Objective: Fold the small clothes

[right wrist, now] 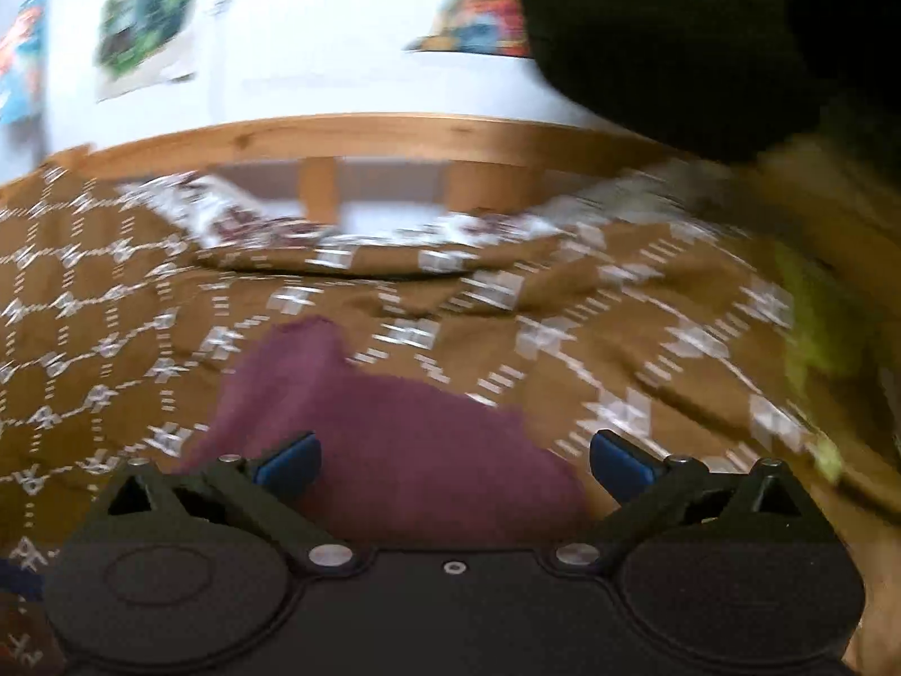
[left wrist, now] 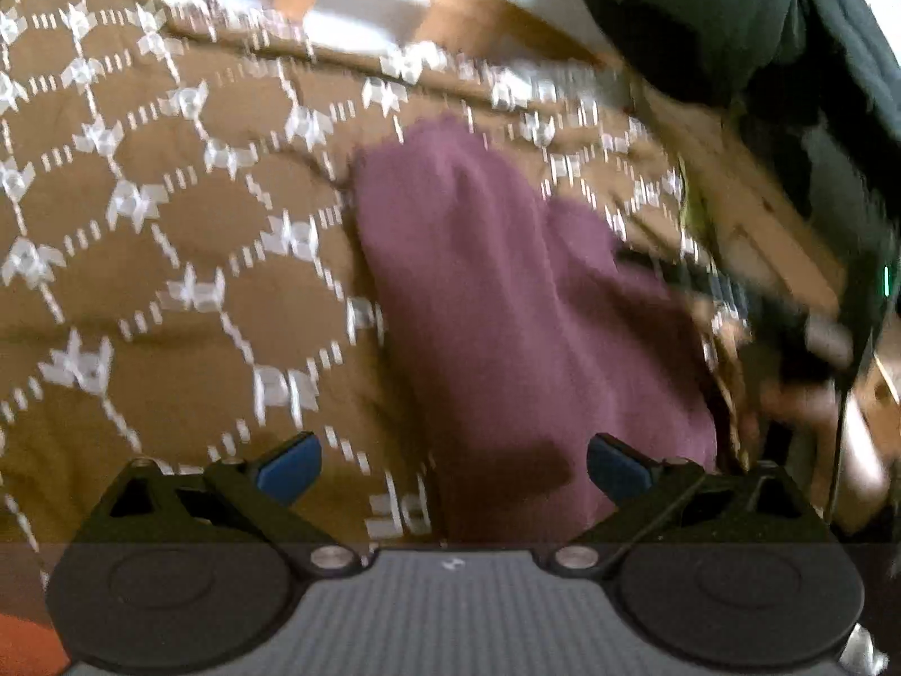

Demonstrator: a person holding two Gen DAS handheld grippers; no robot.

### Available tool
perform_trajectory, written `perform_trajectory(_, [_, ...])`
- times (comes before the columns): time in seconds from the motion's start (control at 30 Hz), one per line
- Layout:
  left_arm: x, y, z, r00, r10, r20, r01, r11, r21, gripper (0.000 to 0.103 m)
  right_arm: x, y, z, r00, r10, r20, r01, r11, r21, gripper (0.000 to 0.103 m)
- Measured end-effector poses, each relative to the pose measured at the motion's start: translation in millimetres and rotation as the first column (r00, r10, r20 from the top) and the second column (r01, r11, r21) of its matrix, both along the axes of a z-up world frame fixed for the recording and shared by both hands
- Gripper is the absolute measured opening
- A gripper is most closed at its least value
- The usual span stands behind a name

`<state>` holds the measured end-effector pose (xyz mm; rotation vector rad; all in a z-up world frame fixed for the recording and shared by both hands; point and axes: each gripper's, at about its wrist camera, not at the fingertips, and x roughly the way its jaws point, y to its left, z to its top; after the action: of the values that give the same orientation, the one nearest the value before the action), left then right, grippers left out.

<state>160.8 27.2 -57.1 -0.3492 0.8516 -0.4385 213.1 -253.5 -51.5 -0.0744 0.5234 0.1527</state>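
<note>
A small maroon garment (left wrist: 507, 293) lies bunched on the brown patterned bedspread (left wrist: 169, 214). My left gripper (left wrist: 453, 467) is open and empty, hovering above the garment's near edge; its right blue pad is over the cloth, its left over the bedspread. In the right wrist view the same maroon garment (right wrist: 394, 439) lies just ahead of my right gripper (right wrist: 453, 465), which is open and empty with the cloth between and below its blue pads. The other gripper shows blurred at the right of the left wrist view (left wrist: 788, 327). Both views are motion-blurred.
The bedspread (right wrist: 563, 338) covers the bed up to a wooden bed frame (right wrist: 394, 135) at the far side. A dark garment (right wrist: 704, 45) hangs at the upper right. A yellow-green cloth (right wrist: 816, 327) lies at the right. Posters (right wrist: 146, 11) hang on the white wall.
</note>
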Motion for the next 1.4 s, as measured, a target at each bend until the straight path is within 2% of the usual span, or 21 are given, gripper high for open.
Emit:
perform_trajectory(0.13, [26,-6,20,0.995,0.06,0.078,-0.065,0.995,0.072,0.102,-22,-35,-16,0.995,-0.103,0.003,0.103,0.992,0.066,0.102])
perform_trajectory(0.27, [64,-15,25,0.991,0.112,0.078,-0.121,0.985,0.125,0.102,-43,-54,-31,0.986,-0.155,0.063,0.149,0.984,0.097,0.102])
perform_trajectory(0.37, [87,-25,26,0.988,0.141,0.058,-0.147,0.98,0.137,0.102,-48,-58,-40,0.983,-0.151,0.107,0.142,0.986,0.09,0.102])
perform_trajectory(0.5, [107,-36,18,0.982,0.185,0.027,-0.187,0.973,0.135,0.102,-39,-59,-42,0.985,-0.124,0.119,0.116,0.991,0.07,0.102])
perform_trajectory(0.77, [121,-29,-8,0.947,0.321,-0.003,-0.311,0.918,0.246,0.101,-38,-63,-46,0.987,-0.116,0.113,0.104,0.989,0.107,0.102])
perform_trajectory(0.9, [117,-13,-13,0.939,0.345,-0.01,-0.333,0.913,0.235,0.101,-38,-63,-47,0.987,-0.118,0.107,0.106,0.989,0.107,0.103])
perform_trajectory(1.07, [112,-7,-4,0.939,0.343,-0.023,-0.331,0.921,0.207,0.1,-36,-60,-49,0.988,-0.116,0.105,0.108,0.991,0.08,0.103])
perform_trajectory(1.27, [85,-11,9,0.966,0.256,-0.024,-0.254,0.965,0.063,0.102,-40,-62,-43,0.987,-0.112,0.119,0.098,0.988,0.117,0.103])
perform_trajectory(1.4, [63,-21,9,0.983,0.174,-0.052,-0.173,0.985,0.021,0.102,-44,-56,-42,0.99,-0.088,0.107,0.077,0.991,0.107,0.102])
